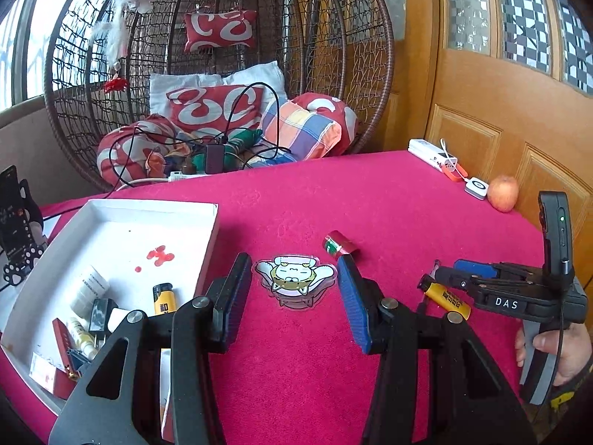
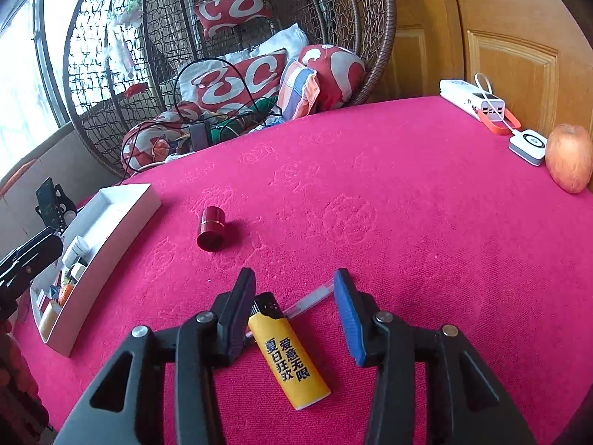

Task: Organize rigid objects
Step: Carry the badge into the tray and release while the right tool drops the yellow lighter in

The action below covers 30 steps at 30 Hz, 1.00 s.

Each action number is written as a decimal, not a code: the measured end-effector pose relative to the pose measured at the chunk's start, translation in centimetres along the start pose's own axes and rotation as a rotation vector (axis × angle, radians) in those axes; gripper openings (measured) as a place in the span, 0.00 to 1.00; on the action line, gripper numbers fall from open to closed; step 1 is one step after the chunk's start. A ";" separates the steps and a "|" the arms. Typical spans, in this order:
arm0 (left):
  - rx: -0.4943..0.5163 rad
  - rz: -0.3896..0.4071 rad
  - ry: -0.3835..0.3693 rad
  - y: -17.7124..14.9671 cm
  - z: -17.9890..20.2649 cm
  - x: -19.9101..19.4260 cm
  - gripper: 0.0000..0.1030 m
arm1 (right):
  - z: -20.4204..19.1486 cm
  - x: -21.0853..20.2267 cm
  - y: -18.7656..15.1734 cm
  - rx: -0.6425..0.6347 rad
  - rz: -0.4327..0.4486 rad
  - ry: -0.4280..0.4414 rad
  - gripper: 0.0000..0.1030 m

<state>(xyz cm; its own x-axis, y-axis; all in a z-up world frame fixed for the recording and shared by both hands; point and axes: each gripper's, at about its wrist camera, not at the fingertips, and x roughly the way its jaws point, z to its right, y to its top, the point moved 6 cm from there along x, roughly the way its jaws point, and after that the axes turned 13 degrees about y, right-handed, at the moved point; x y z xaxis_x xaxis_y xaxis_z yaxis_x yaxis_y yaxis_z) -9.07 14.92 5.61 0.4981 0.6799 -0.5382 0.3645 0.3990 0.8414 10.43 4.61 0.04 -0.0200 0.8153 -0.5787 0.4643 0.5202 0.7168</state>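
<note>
A white box (image 1: 207, 244) at the left holds several small items, among them a yellow lighter (image 1: 163, 298) and a white bottle (image 1: 89, 289). My left gripper (image 1: 294, 282) is open above a flat cat-shaped acrylic piece (image 1: 294, 276) lying on the red cloth. A small red cylinder (image 1: 340, 246) lies just beyond it, also in the right wrist view (image 2: 210, 228). My right gripper (image 2: 294, 287) is open around a second yellow lighter (image 2: 292, 359), which lies flat with a clear pen (image 2: 309, 302) beside it. In the left wrist view the right gripper (image 1: 435, 274) is at that lighter (image 1: 446, 296).
The table carries a red cloth (image 2: 407, 222). At its far right edge lie an apple (image 2: 570, 157), a white square device (image 2: 528, 146) and a white power bank (image 2: 472, 98). A wicker hanging chair with cushions (image 1: 222, 74) stands behind. A phone holder (image 1: 16, 222) stands left of the box.
</note>
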 end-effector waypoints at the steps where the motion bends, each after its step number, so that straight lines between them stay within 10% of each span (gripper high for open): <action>1: -0.004 -0.005 -0.007 -0.1 0.1 0.1 0.46 | -0.2 0.2 -0.5 -0.010 -0.024 0.017 0.50; 6: 0.013 -0.006 -0.007 -0.4 0.7 -0.1 0.46 | -2.0 1.6 -2.2 -0.102 -0.128 0.017 0.49; 9: 0.020 0.013 0.011 -0.1 0.5 -0.7 0.46 | -3.0 2.0 -2.6 -0.167 -0.164 -0.006 0.22; 21: 0.002 0.068 0.039 0.9 -1.0 -2.3 0.46 | -8.1 -4.4 1.8 -0.212 0.096 0.052 0.22; 30: -0.057 0.091 0.067 1.4 -4.3 -3.1 0.46 | -12.1 -3.9 3.6 -0.249 0.127 0.053 0.22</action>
<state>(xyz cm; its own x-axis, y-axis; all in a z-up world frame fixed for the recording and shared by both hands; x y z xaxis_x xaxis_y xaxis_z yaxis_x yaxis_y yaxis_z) -13.49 16.08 8.70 0.4725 0.7540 -0.4563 0.2737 0.3666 0.8892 1.43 6.42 9.59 -0.0249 0.8865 -0.4620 0.2341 0.4545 0.8594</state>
